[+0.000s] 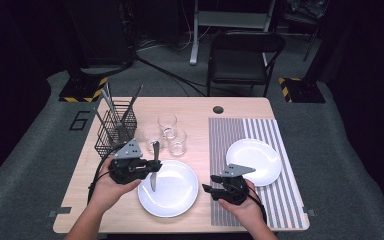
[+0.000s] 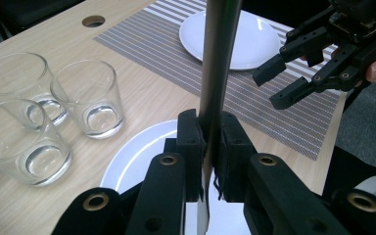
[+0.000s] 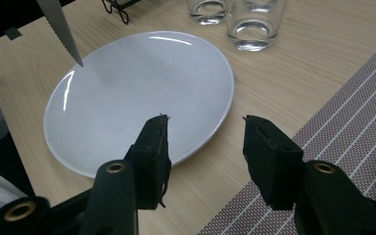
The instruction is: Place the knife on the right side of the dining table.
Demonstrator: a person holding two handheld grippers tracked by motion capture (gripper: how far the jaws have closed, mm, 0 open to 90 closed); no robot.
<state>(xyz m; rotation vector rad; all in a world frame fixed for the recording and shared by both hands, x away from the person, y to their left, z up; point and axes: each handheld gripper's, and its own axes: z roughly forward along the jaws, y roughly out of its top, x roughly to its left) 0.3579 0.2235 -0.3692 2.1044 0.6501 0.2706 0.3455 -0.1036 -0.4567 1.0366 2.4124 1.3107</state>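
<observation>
Your left gripper (image 1: 147,167) is clamped on a table knife (image 1: 154,167); in the left gripper view both jaws press flat against the knife's handle (image 2: 218,58), with no gap on either side. The knife hangs with its serrated blade tip (image 3: 61,29) pointing down, above the near-left rim of the large white plate (image 1: 175,192) that lies just in front of this gripper. Whether the tip touches the plate cannot be told.

Your right gripper (image 1: 215,186) holds nothing. Its jaws stand wide apart, with bare tabletop (image 3: 269,83) visible between them in the right gripper view. It hovers at the edge of the striped placemat (image 1: 240,135), just beside the large plate's right rim.

A smaller white plate (image 1: 257,157) rests on the placemat, just beyond your right gripper. Three empty glasses (image 1: 171,132) stand grouped beyond the large plate, ahead of your left gripper. A black wire cutlery basket (image 1: 114,131) holding several utensils stands beyond your left gripper, near the tabletop's far-left edge.
</observation>
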